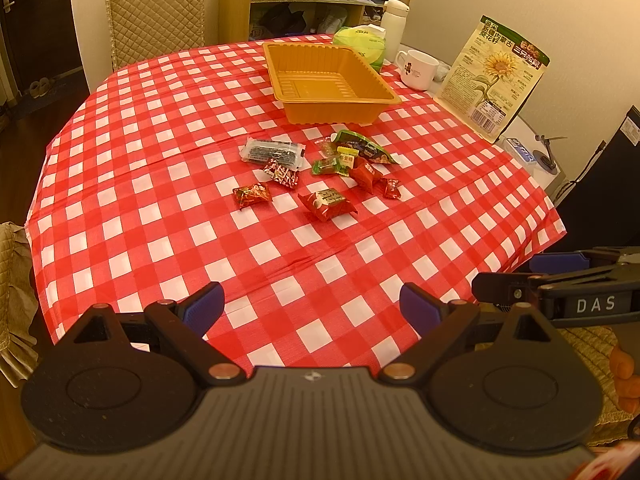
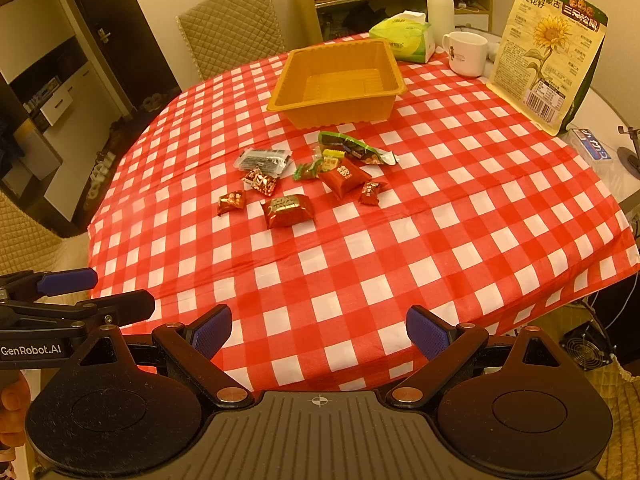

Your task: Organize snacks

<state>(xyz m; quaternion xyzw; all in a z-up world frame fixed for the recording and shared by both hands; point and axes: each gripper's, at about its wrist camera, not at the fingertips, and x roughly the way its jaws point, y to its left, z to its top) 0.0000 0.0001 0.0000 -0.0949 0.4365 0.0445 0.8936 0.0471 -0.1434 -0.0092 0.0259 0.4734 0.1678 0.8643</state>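
Observation:
An empty orange plastic tray point(image 1: 384, 96) point(image 2: 280, 98) stands at the far middle of the red-checked table. In front of it lie several wrapped snacks: a black packet point(image 1: 272, 151) point(image 2: 262, 159), a green pouch point(image 1: 362, 146) point(image 2: 356, 147), red sweets point(image 1: 252, 195) point(image 2: 231, 201) and a larger red pack point(image 1: 326, 202) point(image 2: 287, 210). My left gripper point(image 1: 311, 306) hovers open over the table's near edge, holding nothing. My right gripper point(image 2: 319, 330) is likewise open and empty at the near edge. Each gripper shows at the side of the other's view.
At the back right are a sunflower-seed bag point(image 1: 494, 80) point(image 2: 548, 54), a white mug point(image 1: 418, 69) point(image 2: 466, 53), a green tissue pack point(image 1: 362, 42) point(image 2: 404, 38) and a white bottle point(image 1: 394, 20) point(image 2: 440, 4). A quilted chair point(image 1: 156, 12) point(image 2: 232, 30) stands behind the table.

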